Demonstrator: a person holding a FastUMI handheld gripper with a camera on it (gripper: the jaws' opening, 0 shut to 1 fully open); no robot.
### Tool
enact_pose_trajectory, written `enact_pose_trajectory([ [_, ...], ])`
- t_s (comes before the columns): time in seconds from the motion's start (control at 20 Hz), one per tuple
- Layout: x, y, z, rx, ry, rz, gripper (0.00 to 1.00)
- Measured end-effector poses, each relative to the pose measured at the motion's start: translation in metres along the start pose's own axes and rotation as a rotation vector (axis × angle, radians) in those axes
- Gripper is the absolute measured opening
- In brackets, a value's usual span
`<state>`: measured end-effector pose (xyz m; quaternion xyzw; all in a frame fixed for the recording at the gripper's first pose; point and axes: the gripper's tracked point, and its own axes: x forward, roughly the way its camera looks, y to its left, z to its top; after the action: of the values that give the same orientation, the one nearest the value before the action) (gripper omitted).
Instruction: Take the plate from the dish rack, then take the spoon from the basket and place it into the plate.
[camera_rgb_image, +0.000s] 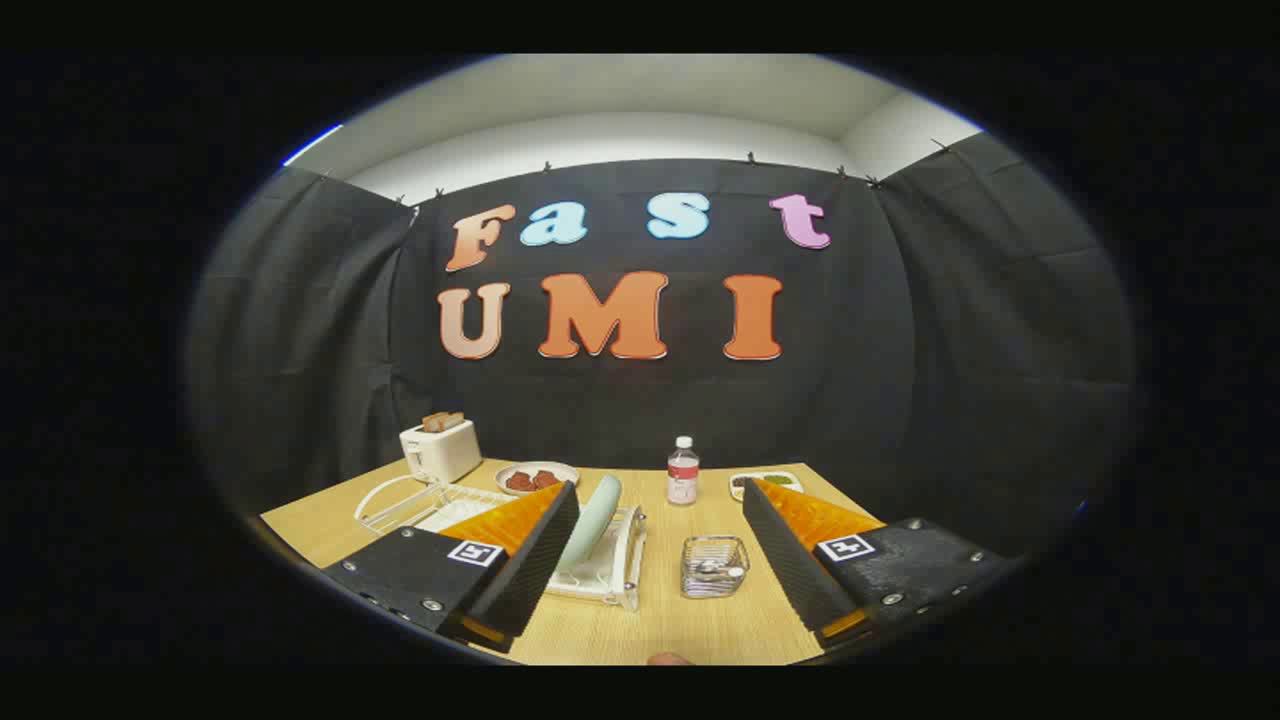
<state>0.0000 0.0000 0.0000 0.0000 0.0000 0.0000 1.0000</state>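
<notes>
Plate (592, 522) stands racked just ahead of the open hand-held gripper (660, 490).

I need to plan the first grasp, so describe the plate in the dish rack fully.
The plate is pale mint green, smooth and matte, like plastic or glazed ceramic. It stands on edge in the white dish rack, leaning back, with its rim uppermost and its lower part seated between the rack's bars. Its left side is hidden behind the left finger of the open gripper, which hangs above the table without touching it. The wire basket sits apart beside the rack.
</notes>
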Motion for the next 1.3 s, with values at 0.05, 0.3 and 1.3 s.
enact_pose_trajectory([
  [0.05,0.001,0.000,-0.003,-0.003,0.004,-0.001,0.98],
  [0.3,0.005,0.004,-0.006,-0.022,0.015,-0.001,0.98],
  [1.3,0.075,0.055,-0.046,-0.039,0.246,0.049,0.99],
])
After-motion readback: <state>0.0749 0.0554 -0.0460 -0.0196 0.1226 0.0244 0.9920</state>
